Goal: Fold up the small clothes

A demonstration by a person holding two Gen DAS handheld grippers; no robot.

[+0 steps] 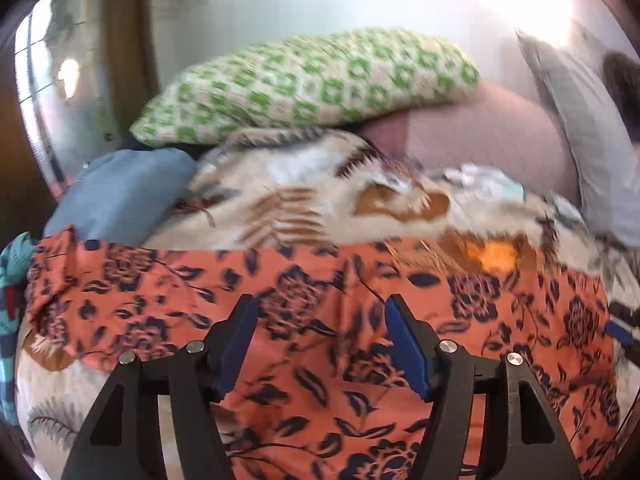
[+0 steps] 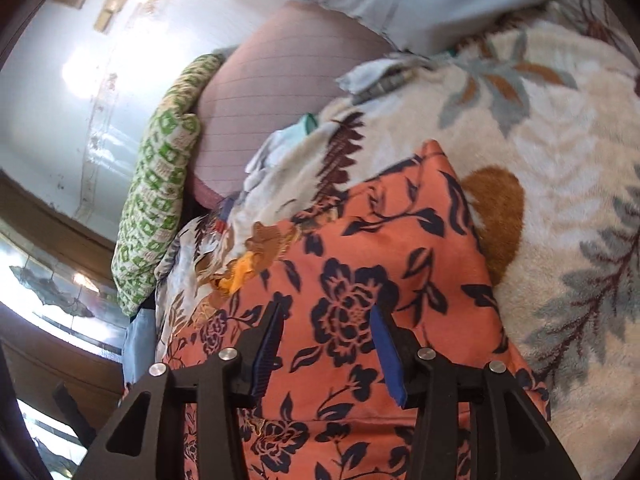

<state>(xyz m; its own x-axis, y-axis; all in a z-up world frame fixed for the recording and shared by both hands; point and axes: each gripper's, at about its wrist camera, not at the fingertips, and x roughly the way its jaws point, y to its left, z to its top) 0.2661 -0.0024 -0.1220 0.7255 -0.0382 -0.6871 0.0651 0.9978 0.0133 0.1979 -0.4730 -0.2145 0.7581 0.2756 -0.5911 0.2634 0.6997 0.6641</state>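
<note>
Orange floral garment [image 1: 320,300] spread flat on the leaf-print fleece blanket [image 1: 288,200], presumably laid out for folding. Left gripper [image 1: 322,312] and right gripper [image 2: 326,316] hover above it, jaws parted, holding nothing. Green-patterned pillow [image 1: 312,80] lies at twelve o'clock. No containers are visible.

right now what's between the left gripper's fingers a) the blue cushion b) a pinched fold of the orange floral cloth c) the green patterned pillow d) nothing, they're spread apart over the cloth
d: the left gripper has its jaws wide apart, with the orange floral garment lying flat in the gap, unpinched.
</note>
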